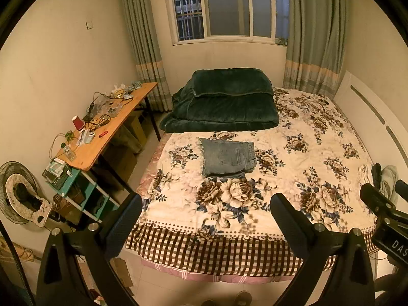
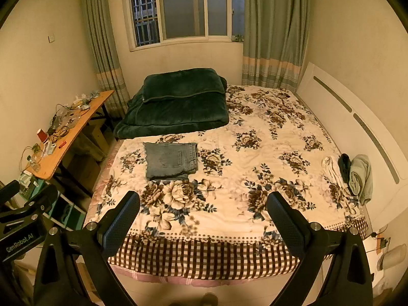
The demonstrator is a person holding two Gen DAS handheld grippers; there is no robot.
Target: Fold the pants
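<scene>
A pair of grey-blue jeans (image 1: 227, 156) lies folded into a compact rectangle on the floral bedspread (image 1: 293, 168), left of the bed's middle; it also shows in the right wrist view (image 2: 170, 160). My left gripper (image 1: 206, 219) is open and empty, held back over the foot of the bed, well short of the jeans. My right gripper (image 2: 204, 214) is open and empty too, at about the same distance from them. Each gripper's body shows at the edge of the other's view.
A folded dark green quilt (image 1: 221, 99) lies at the far left of the bed. A small pile of clothes (image 2: 349, 173) sits by the white headboard (image 2: 357, 117) on the right. A cluttered wooden desk (image 1: 107, 127) and a fan (image 1: 17, 191) stand at left.
</scene>
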